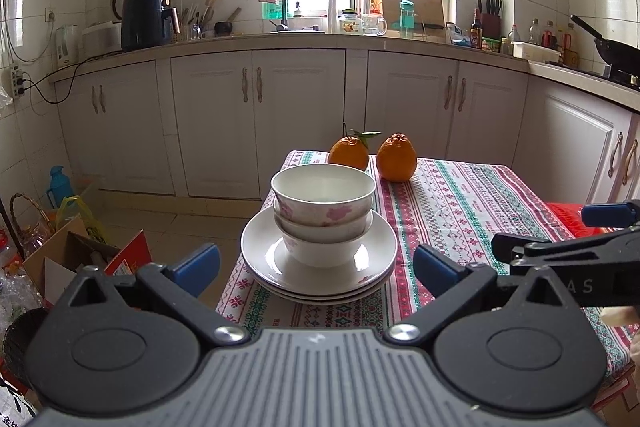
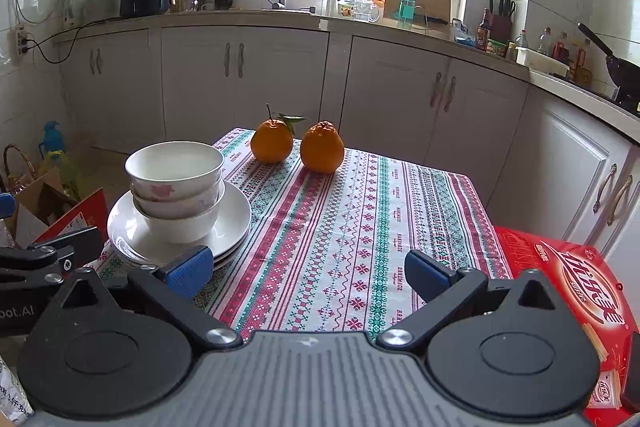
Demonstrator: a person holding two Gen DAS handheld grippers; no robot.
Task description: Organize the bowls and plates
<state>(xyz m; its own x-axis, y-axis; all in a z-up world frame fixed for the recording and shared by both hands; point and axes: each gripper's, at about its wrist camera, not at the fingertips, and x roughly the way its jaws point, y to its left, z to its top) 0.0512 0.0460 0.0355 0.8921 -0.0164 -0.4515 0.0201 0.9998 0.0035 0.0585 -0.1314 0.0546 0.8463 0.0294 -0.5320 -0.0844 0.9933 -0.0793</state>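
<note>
Three white bowls [image 1: 323, 205] with pink flower prints sit nested on a stack of white plates [image 1: 380, 247] at the left part of the patterned tablecloth [image 1: 460, 211]. My left gripper [image 1: 316, 269] is open just in front of the stack, its blue pads either side of the plates, nothing between them. In the right wrist view the bowls [image 2: 176, 171] and plates [image 2: 236, 223] lie ahead to the left. My right gripper [image 2: 306, 273] is open over bare tablecloth [image 2: 340, 227]. The right gripper's fingers [image 1: 520, 247] show at the right edge of the left wrist view.
Two oranges [image 1: 372, 155] stand at the far end of the table, behind the stack. A red box [image 2: 568, 283] lies at the table's right side. Cardboard boxes [image 1: 72, 259] and a basket crowd the floor left of the table. Kitchen cabinets [image 1: 260, 123] line the back.
</note>
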